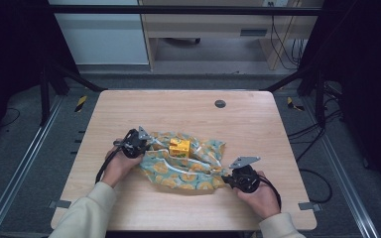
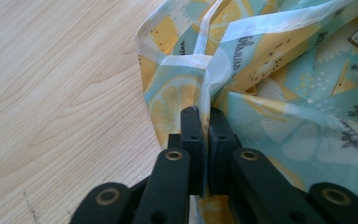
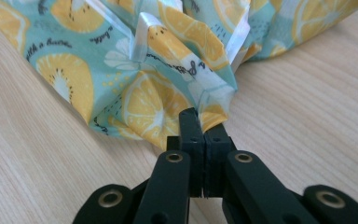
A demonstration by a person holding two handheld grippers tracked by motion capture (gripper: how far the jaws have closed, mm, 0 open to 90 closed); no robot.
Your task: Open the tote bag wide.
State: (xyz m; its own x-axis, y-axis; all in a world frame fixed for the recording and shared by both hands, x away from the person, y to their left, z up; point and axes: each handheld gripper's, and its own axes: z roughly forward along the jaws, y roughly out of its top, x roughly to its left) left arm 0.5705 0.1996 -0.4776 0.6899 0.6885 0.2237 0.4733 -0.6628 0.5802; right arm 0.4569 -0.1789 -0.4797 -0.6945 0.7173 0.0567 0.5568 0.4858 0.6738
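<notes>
Wooden table [image 1: 129, 106] carries a lemon-print bag [image 1: 198, 171] near its middle, with a yellow carton [image 1: 179, 147] resting on the crumpled fabric. The left claw [image 2: 203, 114] is closed on the bag's left edge and the right claw [image 3: 200, 122] is closed on its near right corner. If the two pull apart unevenly, the thin fabric could slip out of a claw, or the carton could tumble off.

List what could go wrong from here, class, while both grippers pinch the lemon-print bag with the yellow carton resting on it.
1. The left gripper and right gripper each pinch only a thin edge of the bag; the slick fabric may slip out.
2. Lifting or pulling could tip the yellow carton off the crumpled fabric onto the table.
</notes>
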